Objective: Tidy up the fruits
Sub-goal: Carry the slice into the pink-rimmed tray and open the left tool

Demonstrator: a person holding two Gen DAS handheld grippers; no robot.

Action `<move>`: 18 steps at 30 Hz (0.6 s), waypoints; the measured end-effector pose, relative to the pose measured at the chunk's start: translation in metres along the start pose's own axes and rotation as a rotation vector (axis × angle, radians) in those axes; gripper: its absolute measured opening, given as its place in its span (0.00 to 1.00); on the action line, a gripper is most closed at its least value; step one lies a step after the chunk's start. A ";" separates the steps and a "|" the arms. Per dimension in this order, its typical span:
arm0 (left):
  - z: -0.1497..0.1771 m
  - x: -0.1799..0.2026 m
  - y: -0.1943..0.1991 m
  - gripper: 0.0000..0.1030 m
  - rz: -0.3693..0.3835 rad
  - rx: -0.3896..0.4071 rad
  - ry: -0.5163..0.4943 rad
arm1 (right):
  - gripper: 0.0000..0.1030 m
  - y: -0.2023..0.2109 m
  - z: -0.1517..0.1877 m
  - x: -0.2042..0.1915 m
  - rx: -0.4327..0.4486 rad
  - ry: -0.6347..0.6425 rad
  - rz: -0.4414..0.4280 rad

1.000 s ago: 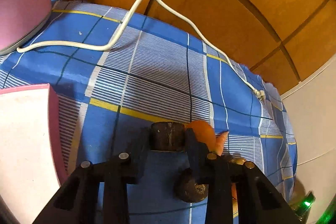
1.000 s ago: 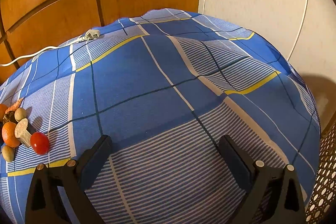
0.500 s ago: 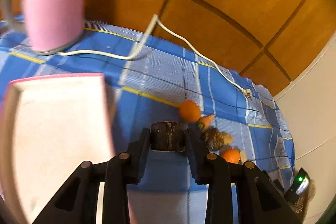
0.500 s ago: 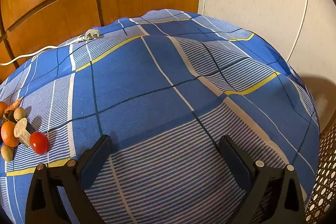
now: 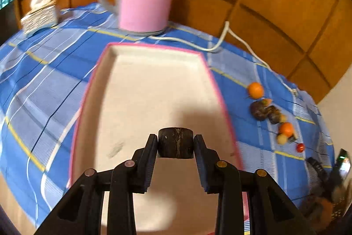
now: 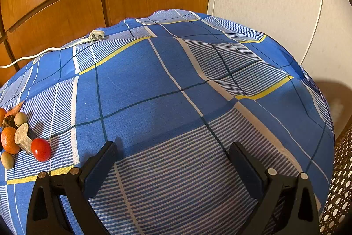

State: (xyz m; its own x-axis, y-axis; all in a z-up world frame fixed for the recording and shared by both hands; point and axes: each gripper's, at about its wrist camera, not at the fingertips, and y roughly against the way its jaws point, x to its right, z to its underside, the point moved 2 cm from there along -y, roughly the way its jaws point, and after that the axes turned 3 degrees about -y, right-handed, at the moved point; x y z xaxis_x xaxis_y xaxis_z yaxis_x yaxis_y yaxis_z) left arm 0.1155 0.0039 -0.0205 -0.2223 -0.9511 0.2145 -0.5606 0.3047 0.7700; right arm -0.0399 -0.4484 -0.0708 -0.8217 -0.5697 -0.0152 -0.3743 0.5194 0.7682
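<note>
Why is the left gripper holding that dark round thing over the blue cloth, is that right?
Not quite. The left gripper does hold the dark round piece, but over the pink-rimmed white tray, not the blue cloth. The left wrist view shows it.

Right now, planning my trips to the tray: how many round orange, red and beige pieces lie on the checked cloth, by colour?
Round orange fruits: 2
Round red tomato: 1
Beige oval fruits: 2
Total: 5
</note>
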 end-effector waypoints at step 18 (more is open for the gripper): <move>0.051 -0.013 0.039 0.65 -0.132 0.078 0.094 | 1.00 0.001 0.000 0.000 -0.008 0.002 -0.002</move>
State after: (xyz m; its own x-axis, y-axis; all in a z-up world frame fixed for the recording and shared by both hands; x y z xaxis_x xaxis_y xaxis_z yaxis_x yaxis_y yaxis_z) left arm 0.0562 0.0302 -0.0237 -0.0693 -0.9826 0.1721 -0.6409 0.1761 0.7472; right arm -0.0399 -0.4477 -0.0706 -0.8200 -0.5721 -0.0160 -0.3728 0.5127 0.7734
